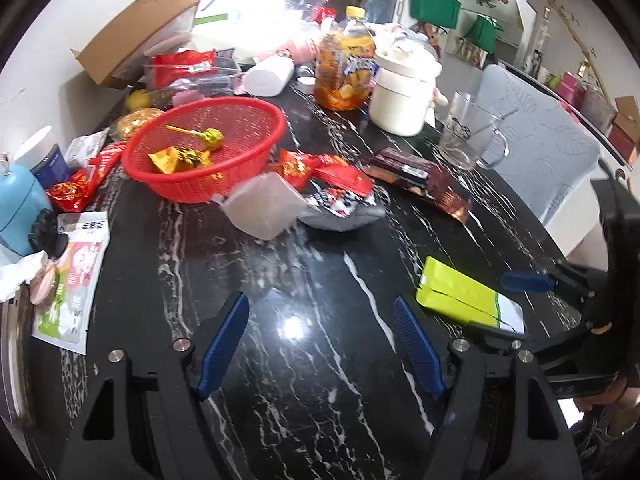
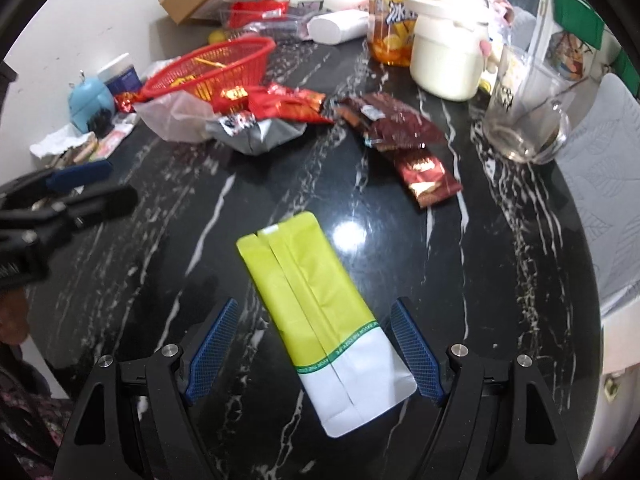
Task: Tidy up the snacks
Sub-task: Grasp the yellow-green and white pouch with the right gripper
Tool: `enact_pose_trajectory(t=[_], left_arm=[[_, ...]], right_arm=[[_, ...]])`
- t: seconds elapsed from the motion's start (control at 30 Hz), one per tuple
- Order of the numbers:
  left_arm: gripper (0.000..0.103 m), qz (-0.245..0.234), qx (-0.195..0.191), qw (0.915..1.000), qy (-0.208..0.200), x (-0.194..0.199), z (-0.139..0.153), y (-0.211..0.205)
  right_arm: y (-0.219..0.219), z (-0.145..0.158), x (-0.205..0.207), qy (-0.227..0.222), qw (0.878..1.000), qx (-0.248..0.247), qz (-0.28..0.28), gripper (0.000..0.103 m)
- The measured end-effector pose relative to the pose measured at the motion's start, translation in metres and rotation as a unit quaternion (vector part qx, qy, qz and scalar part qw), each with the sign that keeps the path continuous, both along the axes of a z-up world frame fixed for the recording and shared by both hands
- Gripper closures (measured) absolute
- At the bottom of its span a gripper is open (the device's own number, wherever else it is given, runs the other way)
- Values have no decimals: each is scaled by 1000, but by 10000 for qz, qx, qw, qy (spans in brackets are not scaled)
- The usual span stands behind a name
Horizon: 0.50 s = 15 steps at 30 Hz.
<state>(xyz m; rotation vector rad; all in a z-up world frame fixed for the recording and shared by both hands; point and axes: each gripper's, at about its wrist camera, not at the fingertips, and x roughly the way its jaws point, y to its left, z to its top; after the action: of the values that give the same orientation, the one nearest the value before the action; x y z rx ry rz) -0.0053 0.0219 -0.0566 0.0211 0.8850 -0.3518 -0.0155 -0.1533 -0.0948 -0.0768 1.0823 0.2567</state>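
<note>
A yellow-green and white snack packet (image 2: pixel 312 300) lies flat on the black marble table (image 1: pixel 280 280). My right gripper (image 2: pixel 314 352) hovers over it, open, with the packet's white end between the blue pads (image 2: pixel 212 352) and no pad pressing on it. In the left wrist view the same packet (image 1: pixel 460 296) lies under the right gripper (image 1: pixel 508 308). My left gripper (image 1: pixel 320 340) is open above bare table with nothing between its fingers. Further back stands a red basket (image 1: pixel 248 120) with a gold lollipop and yellow sweets. Red packets (image 1: pixel 320 168), a silver packet (image 1: pixel 340 208) and brown packets (image 1: pixel 420 180) lie beside it.
A translucent plastic tub (image 1: pixel 260 208) leans at the basket's front. Behind stand a glass mug (image 1: pixel 468 136), a cream pot (image 1: pixel 404 92) and a juice bottle (image 1: pixel 344 68). A green-white pouch (image 1: pixel 72 284) and a blue container (image 1: pixel 16 208) sit left. A grey chair (image 1: pixel 540 152) is right.
</note>
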Motion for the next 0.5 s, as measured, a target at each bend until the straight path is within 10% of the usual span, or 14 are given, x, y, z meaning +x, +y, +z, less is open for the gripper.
enact_pose_trajectory(t=[0.23, 0.3, 0.5], left_arm=[[28, 142, 107, 9996, -198, 9, 10, -1], [28, 170, 114, 9995, -225, 12, 13, -1], [28, 281, 164, 9988, -372, 28, 21, -1]], right_arm=[[-4, -8, 9, 80, 9998, -118, -109, 24], [-2, -7, 10, -4, 9998, -185, -69, 51], [2, -5, 17, -8, 10000, -76, -7, 60]])
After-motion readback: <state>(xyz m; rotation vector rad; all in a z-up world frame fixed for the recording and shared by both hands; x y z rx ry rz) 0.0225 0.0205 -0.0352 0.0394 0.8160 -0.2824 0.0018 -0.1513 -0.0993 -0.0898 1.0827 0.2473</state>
